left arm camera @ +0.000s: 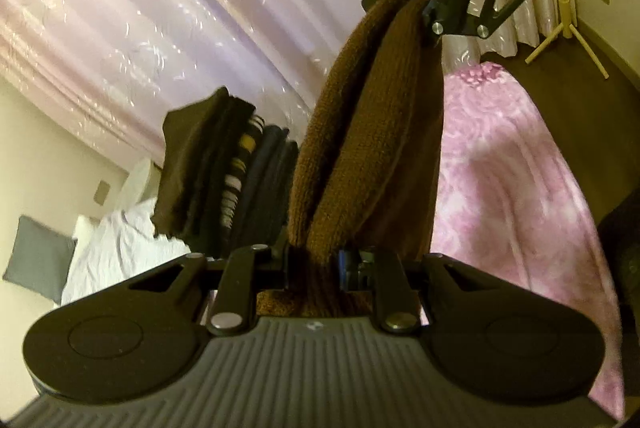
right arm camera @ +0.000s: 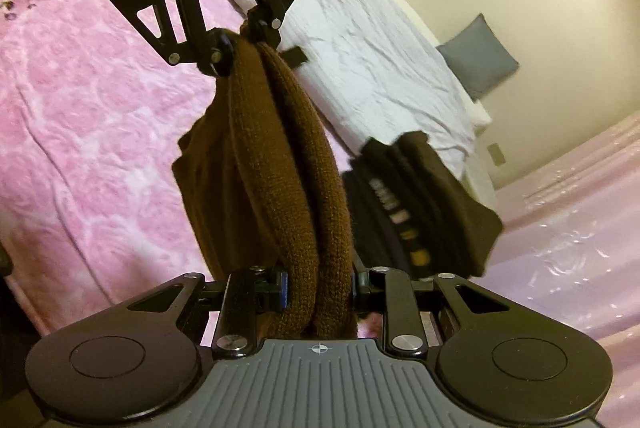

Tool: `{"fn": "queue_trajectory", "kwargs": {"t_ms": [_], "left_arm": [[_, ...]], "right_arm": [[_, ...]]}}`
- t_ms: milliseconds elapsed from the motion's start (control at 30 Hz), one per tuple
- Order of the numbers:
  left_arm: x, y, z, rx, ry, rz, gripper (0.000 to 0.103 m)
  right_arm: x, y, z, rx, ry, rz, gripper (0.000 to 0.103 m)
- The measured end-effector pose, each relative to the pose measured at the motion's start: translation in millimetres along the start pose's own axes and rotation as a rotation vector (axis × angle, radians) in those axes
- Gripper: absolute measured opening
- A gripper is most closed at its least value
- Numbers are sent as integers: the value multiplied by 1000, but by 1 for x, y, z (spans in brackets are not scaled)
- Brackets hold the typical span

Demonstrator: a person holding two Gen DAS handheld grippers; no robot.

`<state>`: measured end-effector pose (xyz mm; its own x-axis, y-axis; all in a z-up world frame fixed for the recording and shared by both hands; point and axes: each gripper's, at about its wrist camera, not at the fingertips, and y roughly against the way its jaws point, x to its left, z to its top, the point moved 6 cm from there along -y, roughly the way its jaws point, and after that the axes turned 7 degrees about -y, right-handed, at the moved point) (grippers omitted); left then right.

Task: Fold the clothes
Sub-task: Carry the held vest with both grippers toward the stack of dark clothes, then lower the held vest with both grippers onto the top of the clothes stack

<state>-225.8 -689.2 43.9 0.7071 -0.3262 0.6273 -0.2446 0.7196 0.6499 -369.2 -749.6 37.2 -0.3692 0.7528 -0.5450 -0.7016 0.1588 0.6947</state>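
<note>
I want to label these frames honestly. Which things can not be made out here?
- Brown knit garment: kind and full shape unknown; bunched between the left gripper and the right gripper.
- Stack of folded clothes: blurred in both views, item count unclear.
- Bottom of the stack: hidden by gripper bodies in both views.

My left hand-held gripper [left arm camera: 316, 264] is matte black, with two round lobes flanking a grey ribbed plate that carries a small crosshair mark. Flat link bars run forward from silver pivot screws, and each lobe has a shallow circle pressed into its top and a triangular cut-out ahead of it. My right hand-held gripper [right arm camera: 318, 286] has the same build — grey ribbed centre, crosshair, silver screws — with blue pads lining its fingers [right arm camera: 283, 288]. Seen from across in each view, I count slotted black side plates and more bright screw heads.
</note>
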Motion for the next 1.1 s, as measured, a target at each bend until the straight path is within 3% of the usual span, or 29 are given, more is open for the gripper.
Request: {"fn": "queue_trajectory", "kwargs": {"t_ms": [267, 733, 967, 1100], "left_arm": [[28, -39, 22, 21, -4, -2, 18], [66, -145, 87, 197, 211, -6, 18], [82, -156, 93, 184, 190, -28, 18], [113, -155, 94, 146, 155, -42, 18]], "right_arm": [[-50, -22, -18, -18, 38, 32, 25], [-165, -97, -94, -109, 178, 204, 25], [-180, -108, -96, -87, 119, 223, 25], [-210, -109, -78, -91, 87, 235, 25]]}}
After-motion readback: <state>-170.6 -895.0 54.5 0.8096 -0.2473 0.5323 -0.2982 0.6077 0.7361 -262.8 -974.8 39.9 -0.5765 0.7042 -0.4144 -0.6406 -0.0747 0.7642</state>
